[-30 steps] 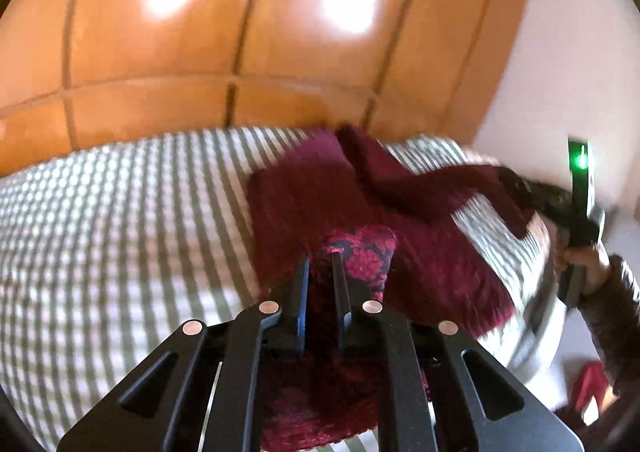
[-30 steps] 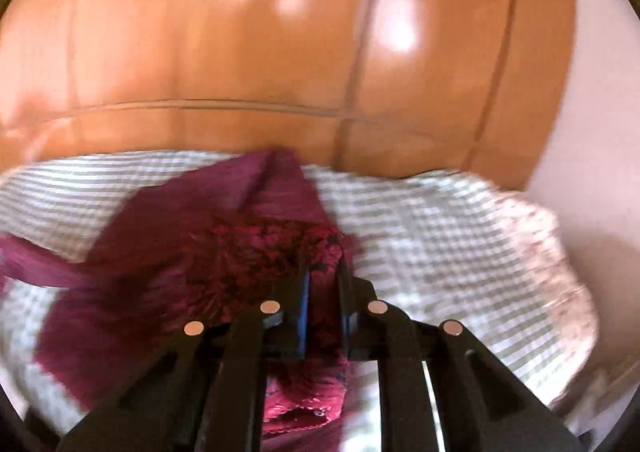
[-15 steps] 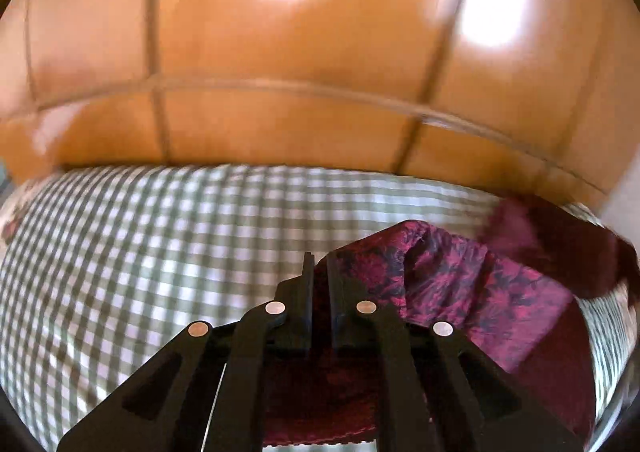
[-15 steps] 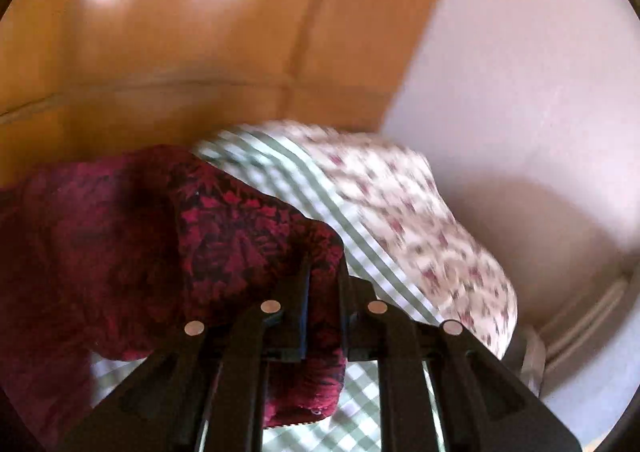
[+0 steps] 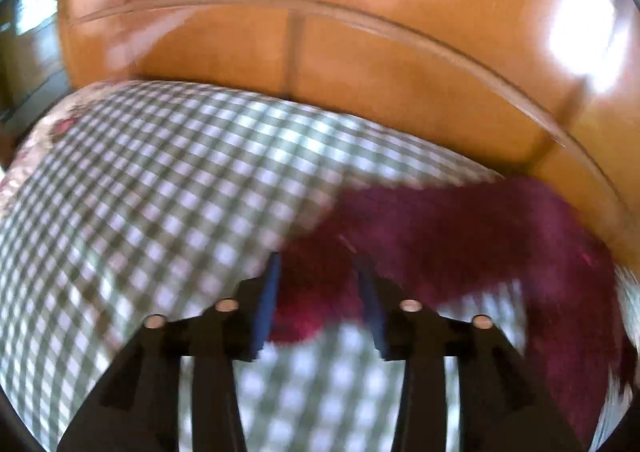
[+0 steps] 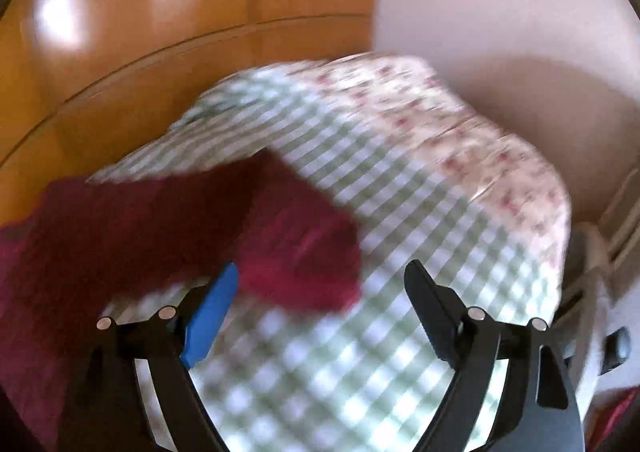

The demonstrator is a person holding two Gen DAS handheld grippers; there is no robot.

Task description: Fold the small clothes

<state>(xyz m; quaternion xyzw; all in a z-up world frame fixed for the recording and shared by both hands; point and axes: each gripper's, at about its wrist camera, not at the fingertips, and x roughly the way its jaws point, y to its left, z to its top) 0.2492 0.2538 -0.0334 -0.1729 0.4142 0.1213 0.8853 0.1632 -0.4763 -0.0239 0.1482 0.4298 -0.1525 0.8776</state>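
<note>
Red cloth on the checked bed

Both tongs, left [image 5: 316, 272] and right [image 6: 320, 292], are spread wide with nothing in them, just above the red cloth [image 6: 140, 224] on the bed [image 6: 400, 192].

No words, labels, brands, numbers or signs can be read in either view; both are blurred by motion, and the cloth and wood carry only checks, flowers and plain colour.

Garment [image 5: 460, 236] on bedspread [image 5: 160, 192], before wardrobe [image 5: 360, 72]
</note>
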